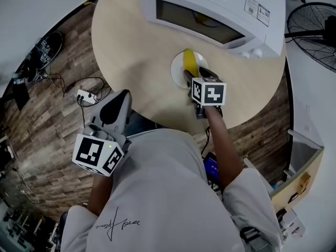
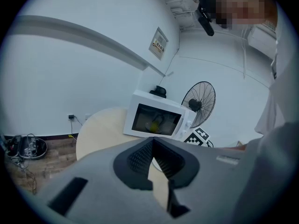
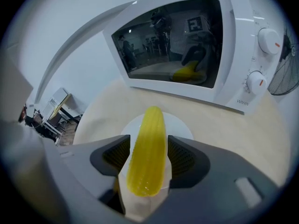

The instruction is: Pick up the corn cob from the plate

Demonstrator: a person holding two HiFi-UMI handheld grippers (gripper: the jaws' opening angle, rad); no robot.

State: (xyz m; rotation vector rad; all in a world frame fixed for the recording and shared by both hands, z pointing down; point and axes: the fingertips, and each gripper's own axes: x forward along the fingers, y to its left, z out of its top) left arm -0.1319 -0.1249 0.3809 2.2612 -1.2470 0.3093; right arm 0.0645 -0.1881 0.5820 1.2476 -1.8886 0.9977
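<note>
So, one corn cob (image 3: 147, 148) on one plate (image 3: 181, 125), tip pointing at the microwave (image 3: 187, 45); your right gripper (image 3: 149, 153) straddles it with jaws apart, left gripper (image 2: 153, 155) closed, empty.

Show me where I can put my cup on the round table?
The biggest bare patch of the round light wooden table is left of the white plate, in front of the white microwave. It's crowded at the plate: the right gripper, jaws open, straddles the yellow corn cob. The microwave fills the far side.
</note>
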